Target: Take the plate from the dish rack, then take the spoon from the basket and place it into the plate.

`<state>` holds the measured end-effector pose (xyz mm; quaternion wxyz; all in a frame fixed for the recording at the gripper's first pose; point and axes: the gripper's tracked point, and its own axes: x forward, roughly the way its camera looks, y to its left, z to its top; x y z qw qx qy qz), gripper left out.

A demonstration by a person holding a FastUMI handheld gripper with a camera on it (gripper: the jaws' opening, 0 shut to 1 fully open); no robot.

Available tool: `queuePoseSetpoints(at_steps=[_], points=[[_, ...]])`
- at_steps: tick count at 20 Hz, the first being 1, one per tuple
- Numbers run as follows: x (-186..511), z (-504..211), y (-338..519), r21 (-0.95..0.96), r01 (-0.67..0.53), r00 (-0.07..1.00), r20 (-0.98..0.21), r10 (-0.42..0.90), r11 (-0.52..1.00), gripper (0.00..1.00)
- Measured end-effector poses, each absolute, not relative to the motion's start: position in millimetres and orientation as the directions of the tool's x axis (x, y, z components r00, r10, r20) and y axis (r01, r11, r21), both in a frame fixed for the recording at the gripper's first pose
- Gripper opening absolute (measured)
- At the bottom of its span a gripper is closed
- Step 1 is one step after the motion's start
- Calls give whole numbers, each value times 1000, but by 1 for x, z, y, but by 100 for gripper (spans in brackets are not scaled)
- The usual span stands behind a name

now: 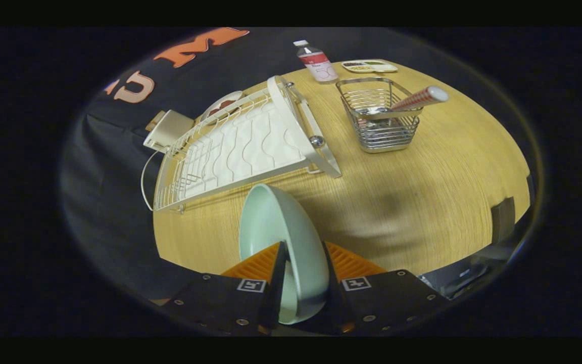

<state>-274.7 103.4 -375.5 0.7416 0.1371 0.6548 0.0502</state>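
Tongs [301, 273] clamping both fingers on rim of pale plate [276, 227], holding it on edge above wooden tabletop [437, 202]. Dish rack [240, 146] lying just beyond plate, tilted in view. Wire basket [379, 119] standing farther ahead, to the right of rack, spoon [412, 99] leaning out over its rim. Bottle [317, 61] and small tray [369, 65] sitting beyond basket.
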Motion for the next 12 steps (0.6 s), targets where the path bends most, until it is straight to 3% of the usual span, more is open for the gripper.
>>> queuePoseSetpoints(at_steps=[3,8,12], points=[[-266,-373,97,267,99,181,-952,247,959,57],[-241,-361,85,292,108,324,-914,244,950,69],[-220,-355,53,213,97,455,-878,147,972,92]])
